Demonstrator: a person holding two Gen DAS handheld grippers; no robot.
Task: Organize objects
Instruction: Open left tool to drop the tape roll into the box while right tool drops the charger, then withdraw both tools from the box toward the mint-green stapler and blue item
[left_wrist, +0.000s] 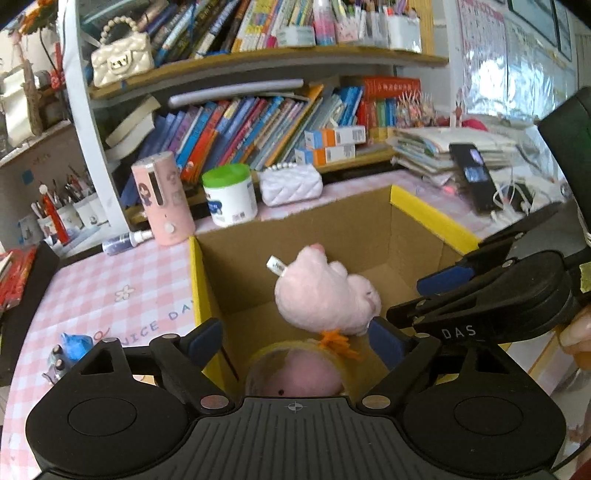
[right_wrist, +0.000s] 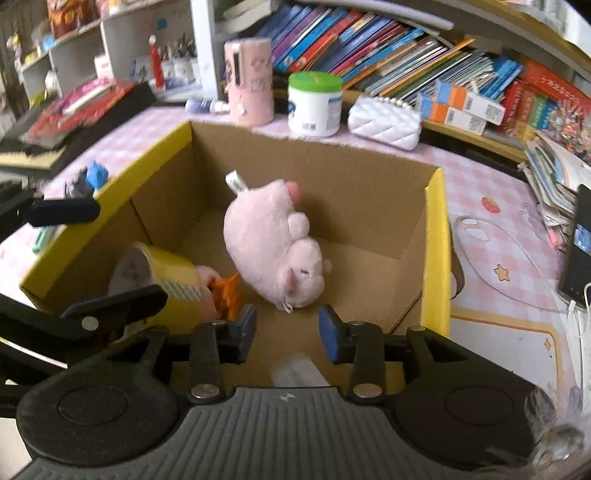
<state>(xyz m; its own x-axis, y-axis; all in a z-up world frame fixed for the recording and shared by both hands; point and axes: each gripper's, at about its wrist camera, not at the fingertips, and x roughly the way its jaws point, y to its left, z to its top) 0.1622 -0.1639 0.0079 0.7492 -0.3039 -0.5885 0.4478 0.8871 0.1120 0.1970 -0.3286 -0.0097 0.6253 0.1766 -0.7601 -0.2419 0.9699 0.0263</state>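
An open cardboard box (left_wrist: 428, 212) (right_wrist: 436, 236) with yellow flaps stands on the pink checked table. A pink plush pig (left_wrist: 325, 295) (right_wrist: 273, 243) lies inside it. Beside the pig lies a yellow tape roll (right_wrist: 162, 273) with an orange-tufted pink toy (left_wrist: 295, 373) (right_wrist: 225, 291). My left gripper (left_wrist: 295, 338) is open above the box's near edge, empty. My right gripper (right_wrist: 288, 328) is open over the box, just short of the pig, empty; it also shows in the left wrist view (left_wrist: 443, 280).
Behind the box stand a pink cylinder (left_wrist: 162, 199) (right_wrist: 251, 81), a green-lidded white tub (left_wrist: 231, 194) (right_wrist: 314, 103) and a white quilted pouch (left_wrist: 290, 184) (right_wrist: 384, 122). A blue toy (left_wrist: 70, 350) (right_wrist: 94, 175) lies left of the box. A phone (left_wrist: 476, 177) (right_wrist: 576, 243) stands right. Bookshelves behind.
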